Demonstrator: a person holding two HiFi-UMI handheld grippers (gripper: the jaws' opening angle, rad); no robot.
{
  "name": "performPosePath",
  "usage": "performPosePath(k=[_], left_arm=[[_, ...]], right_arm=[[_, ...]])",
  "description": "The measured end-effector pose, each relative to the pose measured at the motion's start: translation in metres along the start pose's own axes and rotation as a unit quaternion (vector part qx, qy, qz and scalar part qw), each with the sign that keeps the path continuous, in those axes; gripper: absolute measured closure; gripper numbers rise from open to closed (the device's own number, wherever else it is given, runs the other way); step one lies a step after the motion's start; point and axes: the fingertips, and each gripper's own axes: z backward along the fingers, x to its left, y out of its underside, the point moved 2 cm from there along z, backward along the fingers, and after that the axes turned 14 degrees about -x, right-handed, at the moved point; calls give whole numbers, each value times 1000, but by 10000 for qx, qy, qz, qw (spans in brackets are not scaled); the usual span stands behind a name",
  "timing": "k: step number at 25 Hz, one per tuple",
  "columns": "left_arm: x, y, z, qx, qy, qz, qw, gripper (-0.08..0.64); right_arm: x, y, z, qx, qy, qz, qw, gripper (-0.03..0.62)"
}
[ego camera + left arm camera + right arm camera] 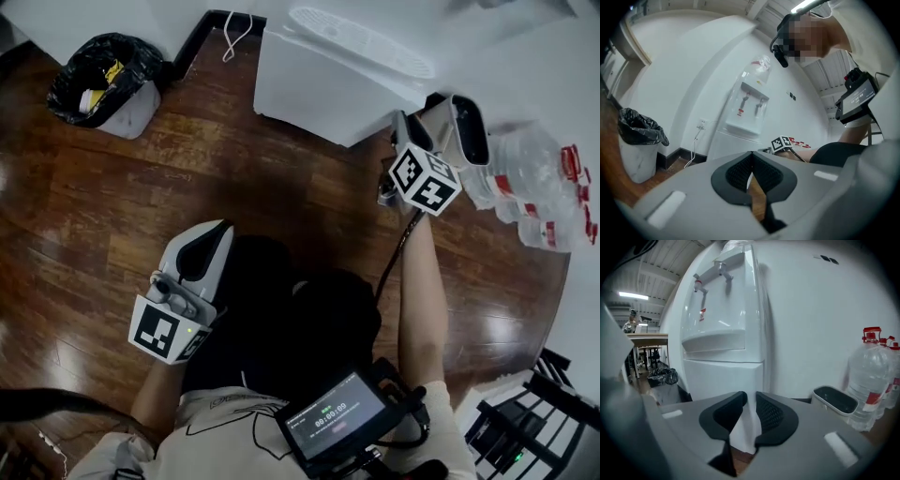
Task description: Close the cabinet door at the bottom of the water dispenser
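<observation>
The white water dispenser (337,84) stands against the wall, and its lower cabinet front (723,378) looks flush with the body. My right gripper (408,122) sits close to the dispenser's front right corner. In the right gripper view its jaws (751,397) stand a narrow gap apart; the cabinet's corner shows through the gap and nothing is gripped. My left gripper (217,230) hangs back over the wooden floor, far from the dispenser (745,117). The left gripper's (752,154) tips meet and hold nothing.
A bin lined with a black bag (103,84) stands left of the dispenser by the wall. Several large water bottles (534,187) and a small white bin (834,401) sit to its right. A cable (696,140) hangs from a wall socket.
</observation>
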Motion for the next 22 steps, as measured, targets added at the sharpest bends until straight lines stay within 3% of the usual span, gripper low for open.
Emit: performPosePath(k=[6, 9, 12, 15, 17, 19, 22], left_arm=[[-18, 26, -2, 359, 130, 7, 9993, 543], [-17, 14, -12, 463, -98, 191, 9987, 544], [-37, -9, -14, 1134, -253, 121, 9932, 543], [-67, -51, -15, 1762, -268, 360, 9833, 543], [-85, -92, -24, 1914, -235, 648, 9791, 543], [-103, -135, -37, 1992, -204, 811, 9764, 544], [-135, -210, -53, 2170, -138, 954, 9714, 543]], right_arm=[[-11, -3, -29, 404, -310, 84, 9987, 490], [-10, -3, -7, 323, -400, 105, 9986, 504], [2, 3, 69, 487, -720, -45, 9962, 588], [20, 5, 192, 1640, -929, -678, 9797, 589], [29, -24, 261, 2246, -718, -1143, 9651, 589], [46, -75, 307, 2493, -645, -1394, 9562, 589], [92, -173, 347, 2481, -1036, -1301, 9543, 589]])
